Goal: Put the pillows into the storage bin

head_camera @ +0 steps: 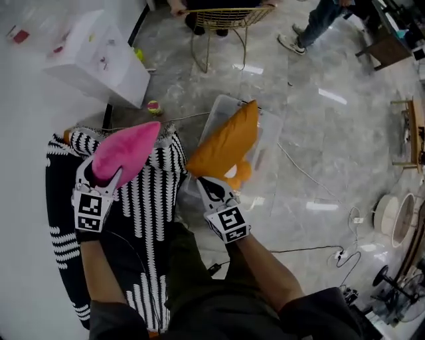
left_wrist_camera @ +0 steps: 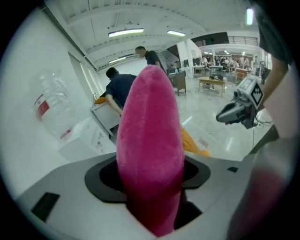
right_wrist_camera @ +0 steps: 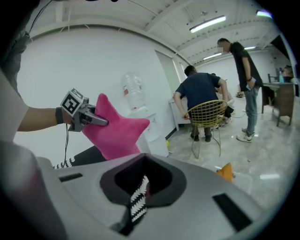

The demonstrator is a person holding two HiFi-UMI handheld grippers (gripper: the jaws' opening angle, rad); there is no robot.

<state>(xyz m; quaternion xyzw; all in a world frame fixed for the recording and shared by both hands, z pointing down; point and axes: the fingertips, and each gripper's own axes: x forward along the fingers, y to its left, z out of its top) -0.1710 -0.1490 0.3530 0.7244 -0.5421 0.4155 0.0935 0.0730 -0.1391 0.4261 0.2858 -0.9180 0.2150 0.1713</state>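
Note:
A pink pillow [head_camera: 129, 154] stands up out of my left gripper [head_camera: 103, 172], which is shut on its lower end. In the left gripper view the pink pillow [left_wrist_camera: 150, 131] fills the gap between the jaws. A black-and-white striped pillow [head_camera: 149, 219] lies below me. My right gripper [head_camera: 207, 186] is shut on a fold of its edge, and the striped fabric [right_wrist_camera: 137, 199] shows pinched between the jaws. An orange pillow [head_camera: 229, 143] lies in the clear storage bin [head_camera: 273, 127] just beyond the right gripper. The left gripper [right_wrist_camera: 89, 118] with the pink pillow [right_wrist_camera: 117, 131] also shows in the right gripper view.
A white box [head_camera: 99, 60] stands at the far left with a small ball [head_camera: 153, 106] beside it. A gold wire chair [head_camera: 222, 20] and people's legs are behind the bin. Cables [head_camera: 305, 249] run over the marble floor, and round objects [head_camera: 395, 219] sit at the right edge.

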